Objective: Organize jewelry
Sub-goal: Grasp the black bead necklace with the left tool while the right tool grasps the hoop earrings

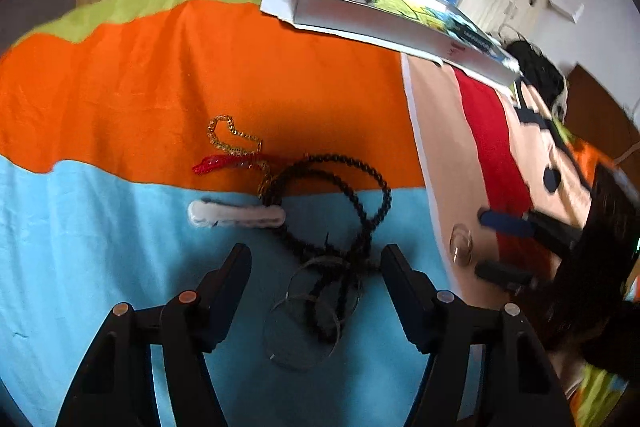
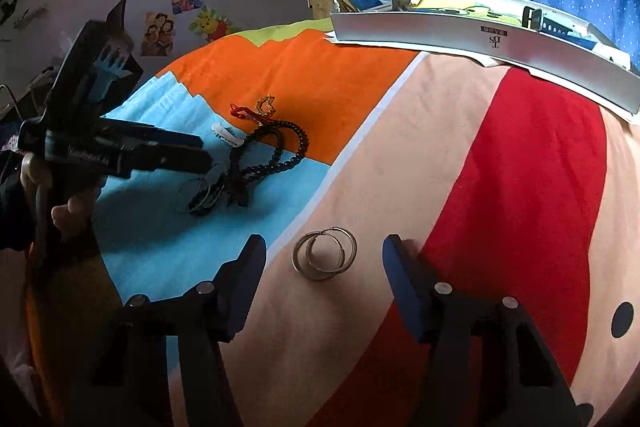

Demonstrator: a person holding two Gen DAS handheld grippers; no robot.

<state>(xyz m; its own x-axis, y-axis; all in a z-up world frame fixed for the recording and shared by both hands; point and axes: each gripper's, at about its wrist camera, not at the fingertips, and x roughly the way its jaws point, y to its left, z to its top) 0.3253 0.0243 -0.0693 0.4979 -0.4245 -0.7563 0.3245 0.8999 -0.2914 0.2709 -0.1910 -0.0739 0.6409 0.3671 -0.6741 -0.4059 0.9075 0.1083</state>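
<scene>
The right gripper (image 2: 324, 255) has its fingers apart, and the two silver hoops (image 2: 324, 253) lie on the cloth (image 2: 440, 147) between them, untouched. Only this view shows wall pictures and the letters "DS" on the grey box (image 2: 460, 39). The left gripper (image 1: 316, 259) is also parted, over the black bead necklace (image 1: 344, 211) tangled with thin bangles (image 1: 308, 311); beyond lie a white clip (image 1: 236, 214) and a gold chain (image 1: 232, 139).

hoop rings (image 2: 324, 253) right of bead necklace (image 2: 276, 151) | box (image 2: 480, 39) behind | all on blanket (image 2: 460, 187)
</scene>
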